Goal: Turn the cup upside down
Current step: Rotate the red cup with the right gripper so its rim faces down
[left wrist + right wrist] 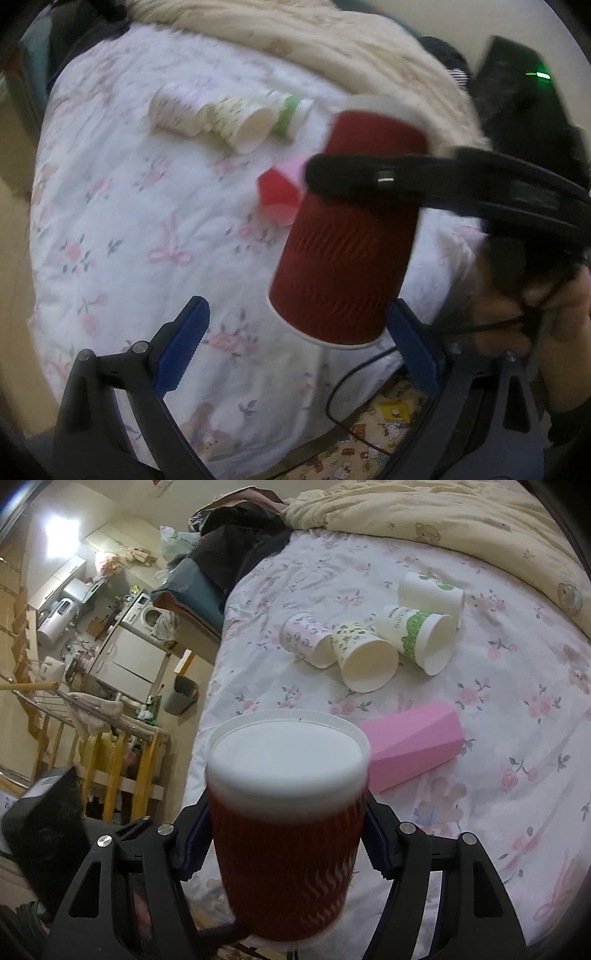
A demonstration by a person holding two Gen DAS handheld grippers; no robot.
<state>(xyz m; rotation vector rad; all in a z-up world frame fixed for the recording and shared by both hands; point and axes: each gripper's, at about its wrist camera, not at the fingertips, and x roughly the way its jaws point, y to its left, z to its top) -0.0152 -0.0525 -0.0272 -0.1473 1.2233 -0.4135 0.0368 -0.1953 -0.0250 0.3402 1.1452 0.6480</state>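
Note:
A dark red ribbed paper cup with a white rim hangs tilted in the air above the floral bed sheet. My right gripper is shut on the cup, one finger on each side of its body, with the white rim end pointing away from the camera. In the left wrist view the right gripper's black finger crosses the cup's upper part. My left gripper is open and empty just below the cup, its blue pads apart.
Several paper cups lie on their sides on the sheet, with a pink cup lying closer. A cream blanket covers the far end. A black cable hangs at the bed edge. Room furniture stands left.

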